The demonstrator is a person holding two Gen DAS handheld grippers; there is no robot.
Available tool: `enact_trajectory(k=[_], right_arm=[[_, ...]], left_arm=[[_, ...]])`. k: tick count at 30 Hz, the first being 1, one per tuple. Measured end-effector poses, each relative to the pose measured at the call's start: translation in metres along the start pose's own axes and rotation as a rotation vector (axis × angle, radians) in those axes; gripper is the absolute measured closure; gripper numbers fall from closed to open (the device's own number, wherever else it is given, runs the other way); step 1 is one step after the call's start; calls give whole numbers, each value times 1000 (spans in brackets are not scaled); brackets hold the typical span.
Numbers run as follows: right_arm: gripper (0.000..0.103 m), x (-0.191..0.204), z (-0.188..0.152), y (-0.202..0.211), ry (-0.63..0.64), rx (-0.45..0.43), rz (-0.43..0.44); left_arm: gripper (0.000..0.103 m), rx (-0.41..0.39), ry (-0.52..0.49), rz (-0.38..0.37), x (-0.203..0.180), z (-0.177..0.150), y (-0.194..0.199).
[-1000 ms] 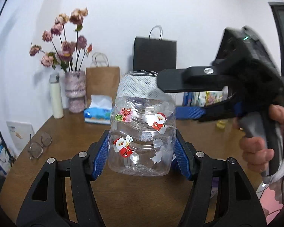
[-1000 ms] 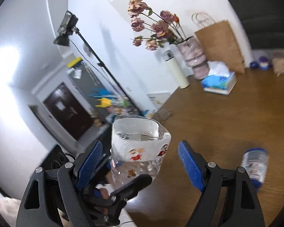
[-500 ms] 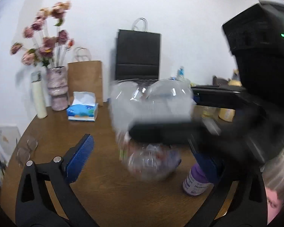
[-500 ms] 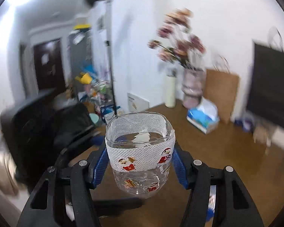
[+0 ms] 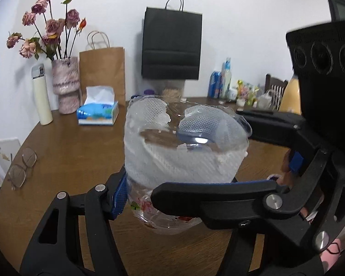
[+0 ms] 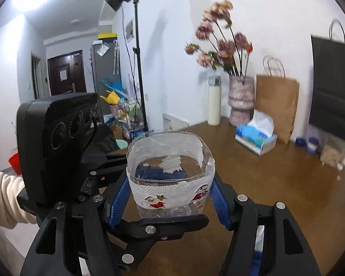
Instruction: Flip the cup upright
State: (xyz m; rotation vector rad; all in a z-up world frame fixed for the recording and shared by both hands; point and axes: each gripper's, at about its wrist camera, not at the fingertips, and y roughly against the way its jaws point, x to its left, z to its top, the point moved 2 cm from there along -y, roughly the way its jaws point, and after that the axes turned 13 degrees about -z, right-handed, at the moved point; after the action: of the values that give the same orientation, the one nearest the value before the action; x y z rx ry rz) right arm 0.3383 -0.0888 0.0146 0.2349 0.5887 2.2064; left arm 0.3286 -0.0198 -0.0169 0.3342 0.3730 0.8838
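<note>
The cup [image 6: 170,184] is clear plastic with a white mesh band and Santa stickers; it stands open end up, above the brown table [image 6: 287,195]. My right gripper [image 6: 170,201] is shut on it, blue pads against both sides. In the left wrist view the same cup [image 5: 184,161] sits between my left gripper's [image 5: 179,197] fingers. The left blue pad [image 5: 119,195] touches the cup. The right gripper's black finger crosses in front and hides the other left pad.
At the table's back stand a vase of dried flowers [image 5: 65,82], a white flask [image 5: 42,96], a tissue box [image 5: 97,112], a brown paper bag [image 5: 102,73] and a black bag [image 5: 172,43]. Glasses [image 5: 21,168] lie at the left. Bottles and clutter [image 5: 230,87] stand back right.
The right gripper closed on the cup and turned it open end up. The left gripper opened half a second ago and now sits around the cup again.
</note>
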Motion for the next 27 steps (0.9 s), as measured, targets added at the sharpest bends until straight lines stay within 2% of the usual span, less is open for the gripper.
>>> enact_trajectory(k=[3, 7, 8, 9, 10, 11, 12, 13, 14, 20, 27], right_arm=[[33, 4, -2, 4, 2, -16, -9], [33, 18, -12, 23, -7, -32, -33], [31, 24, -15, 32, -11, -44, -22], [25, 30, -20, 41, -25, -61, 5], [25, 35, -34, 43, -19, -89, 19], [25, 30, -48, 33, -37, -67, -3], [25, 27, -56, 22, -44, -13, -27], [25, 25, -63, 13, -37, 15, -7], [25, 25, -66, 12, -24, -6, -6], [25, 14, -69, 17, -35, -8, 63], [26, 10, -84, 44, -48, 41, 29]], left_arm=[[43, -12, 2, 11, -6, -3, 5], [42, -27, 12, -28, -20, -18, 21], [43, -24, 26, -56, -26, -26, 26], [43, -10, 35, -77, -29, -31, 25], [43, 30, 4, -57, -37, -40, 20], [45, 72, -50, -11, -43, -50, 9], [45, 97, -63, 9, -45, -56, 1], [45, 115, -45, 1, -44, -60, -6], [45, 125, -10, -17, -42, -61, -11], [45, 93, 55, -36, -50, -56, -15], [44, 100, 62, -48, -80, -68, -13]])
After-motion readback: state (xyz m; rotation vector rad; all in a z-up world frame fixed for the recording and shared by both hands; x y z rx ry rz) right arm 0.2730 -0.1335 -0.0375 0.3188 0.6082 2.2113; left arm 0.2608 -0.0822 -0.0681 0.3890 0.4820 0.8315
